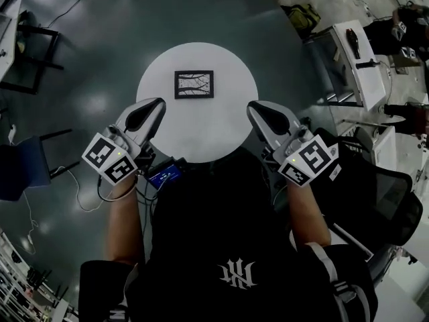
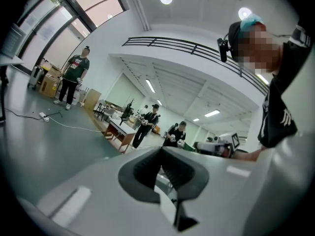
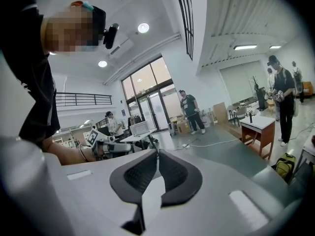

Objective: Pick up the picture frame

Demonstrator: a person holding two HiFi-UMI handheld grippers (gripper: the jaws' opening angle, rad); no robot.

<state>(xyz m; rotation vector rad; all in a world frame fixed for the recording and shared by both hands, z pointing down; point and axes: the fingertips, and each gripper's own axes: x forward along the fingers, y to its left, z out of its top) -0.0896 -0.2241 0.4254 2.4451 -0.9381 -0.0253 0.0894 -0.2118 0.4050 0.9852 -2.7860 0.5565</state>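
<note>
since the edges are what matter here, we'll start with the round white table (image 1: pixel 231 123). it sits right in front of us, and the picture frame (image 1: pixel 194 84) lies flat on it, a bit past the middle toward the far side, with its sides square to our view. there's bare white top all round the frame, so none of its four edges comes near the table's rim.

the left gripper (image 1: pixel 158 103) hangs over the near-left rim and the right gripper (image 1: pixel 253 107) over the near-right rim. both point toward the far side, with the frame between their lines and well clear of both tips. in the gripper views, the left one's dark pads (image 2: pixel 145 168) are pressed together at the tips with nothing caught between them, and it's the same on the right, pads (image 3: pixel 140 173) closed on nothing. both of those views look out level across the room, not down at the table.

room-wise, the grey floor (image 1: pixel 87 92) is open on the far and left sides of the table. a dark chair (image 1: pixel 17 173) sits well off to the left, with a thin cable (image 1: pixel 77 196) trailing on the floor near it. the right is tighter: white desks (image 1: pixel 352 62) stand near the table's right edge, and a black office chair (image 1: pixel 385 206) is just beside our right arm.
</note>
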